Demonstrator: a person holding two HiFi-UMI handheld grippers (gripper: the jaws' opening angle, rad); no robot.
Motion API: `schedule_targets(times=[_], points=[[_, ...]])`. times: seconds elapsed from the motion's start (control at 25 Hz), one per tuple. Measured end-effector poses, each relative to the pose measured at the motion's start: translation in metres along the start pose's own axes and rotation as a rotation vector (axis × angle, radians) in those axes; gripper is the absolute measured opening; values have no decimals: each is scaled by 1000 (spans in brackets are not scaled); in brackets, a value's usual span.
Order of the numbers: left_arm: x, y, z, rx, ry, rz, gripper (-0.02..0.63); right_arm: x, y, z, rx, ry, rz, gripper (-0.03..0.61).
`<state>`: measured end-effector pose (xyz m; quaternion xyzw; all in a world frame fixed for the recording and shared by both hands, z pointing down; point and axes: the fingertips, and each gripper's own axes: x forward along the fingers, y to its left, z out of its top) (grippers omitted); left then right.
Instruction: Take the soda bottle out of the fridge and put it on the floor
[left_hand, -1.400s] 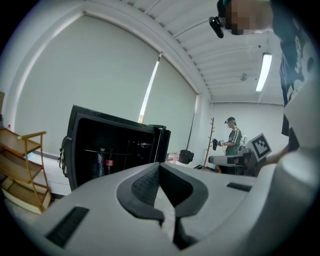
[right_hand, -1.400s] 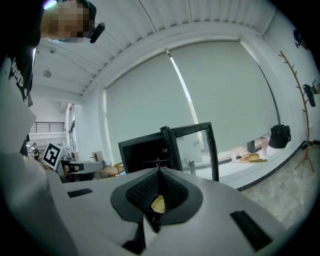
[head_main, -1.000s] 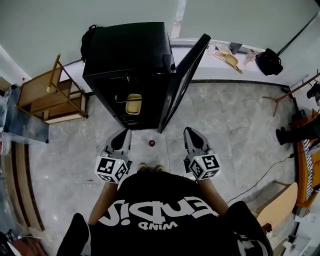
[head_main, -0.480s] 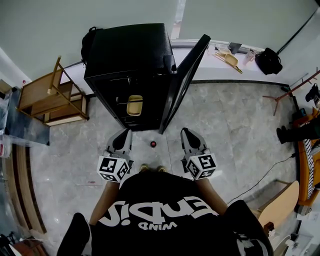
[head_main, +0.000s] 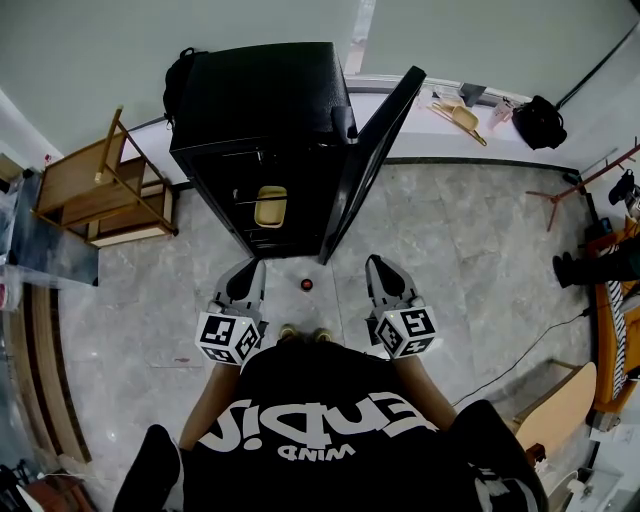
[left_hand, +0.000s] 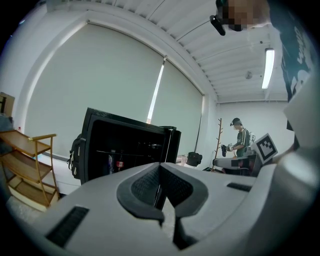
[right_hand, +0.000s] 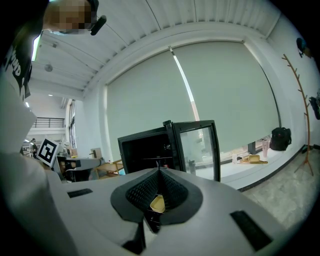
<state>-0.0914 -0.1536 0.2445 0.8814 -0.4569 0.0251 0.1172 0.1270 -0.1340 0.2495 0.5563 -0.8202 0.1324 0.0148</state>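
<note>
Almost nothing has moved: the left gripper (head_main: 251, 264) and right gripper (head_main: 376, 261) stay pressed together and empty, and what seems the bottle (head_main: 306, 285) stands on the floor (head_main: 450, 230), so the task looks done.

The left gripper (left_hand: 160, 169) has its jaws pressed together with nothing between them. Beyond the fingers (left_hand: 144, 186) stands an open black fridge (left_hand: 100, 135). A bottle (left_hand: 119, 162) sits inside it, left of the fingers, and a wooden rack (left_hand: 25, 165) stands farther left.

The small red-topped thing (head_main: 306, 285) on the grey floor (head_main: 450, 230) is too small to identify. Inside the tall black fridge (head_main: 262, 100), darkness hides most shelf contents.
</note>
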Motion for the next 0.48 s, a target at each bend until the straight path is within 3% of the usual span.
schedule_targets(times=[0.48], points=[[-1, 0, -2, -19, -5, 6, 6, 0, -1, -4, 3, 16, 13, 23]])
